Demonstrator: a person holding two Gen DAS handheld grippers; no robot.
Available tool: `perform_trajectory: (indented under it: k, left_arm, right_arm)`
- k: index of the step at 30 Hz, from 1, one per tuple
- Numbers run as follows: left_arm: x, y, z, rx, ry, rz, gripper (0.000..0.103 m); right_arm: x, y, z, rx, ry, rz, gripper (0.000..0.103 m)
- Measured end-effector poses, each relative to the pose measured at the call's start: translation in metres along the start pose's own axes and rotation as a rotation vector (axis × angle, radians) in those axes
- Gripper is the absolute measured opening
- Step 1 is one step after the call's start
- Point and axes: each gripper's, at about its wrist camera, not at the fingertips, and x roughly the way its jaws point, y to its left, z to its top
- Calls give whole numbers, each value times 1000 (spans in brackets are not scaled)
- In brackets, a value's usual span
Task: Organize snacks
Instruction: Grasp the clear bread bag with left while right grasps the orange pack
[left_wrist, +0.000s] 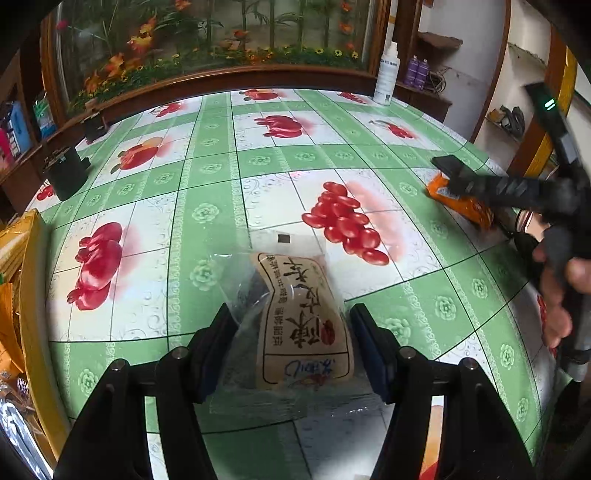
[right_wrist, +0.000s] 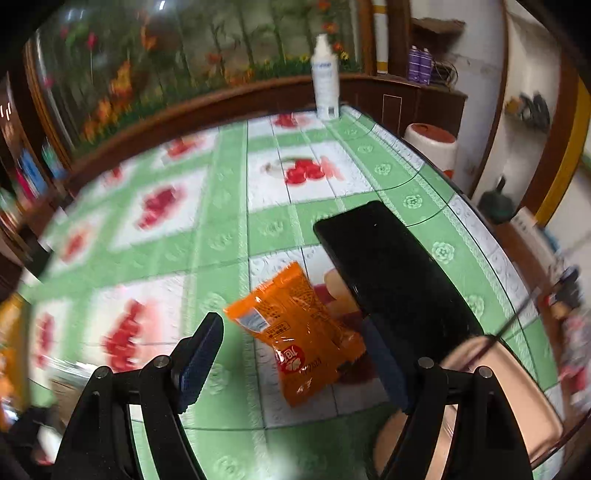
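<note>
Two grippers worked a tabletop (left_wrist: 207, 158) covered in green-and-white checked oilcloth printed with red fruit. The left gripper (left_wrist: 291, 332) held its jaws wide on either side of a clear snack packet (left_wrist: 295, 317) with a tan label in Chinese characters; whether the pads actually pressed the wrapper could not be told. The packet sat toward the near edge of the tabletop.

The right gripper (right_wrist: 295, 354) also stood wide, its fingers flanking an orange snack packet (right_wrist: 295, 332) near the right edge, the right finger touching or just beside the wrapper (blur made contact unclear). A black phone (right_wrist: 391, 273) lay just beyond it, along the right edge. From the left wrist view, the right gripper (left_wrist: 454, 173) appeared over the same orange snack packet (left_wrist: 461, 203).

A white spray bottle (left_wrist: 386, 74) stood at the far right corner, and a small black device (left_wrist: 66, 173) rested near the far left edge.
</note>
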Motion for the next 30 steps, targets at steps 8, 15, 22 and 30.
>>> perform_trajectory:
  k: [8,15,22,30]
  left_arm:
    - [0,14,8,-53,18,-27,62]
    - [-4,25,12,-94,-3,-26,62]
    - [-3,33,14,-112,-10,-24,62]
    - [-2,39,12,-131,1,-37,62]
  right_arm:
    - [-5,34,-25,-109,82,384,81]
    - [-22,11,-20,-17,-50,214,81]
    - [-15,11,7,95,-59,282,81]
    - [44,44,42,-3,75,366,81]
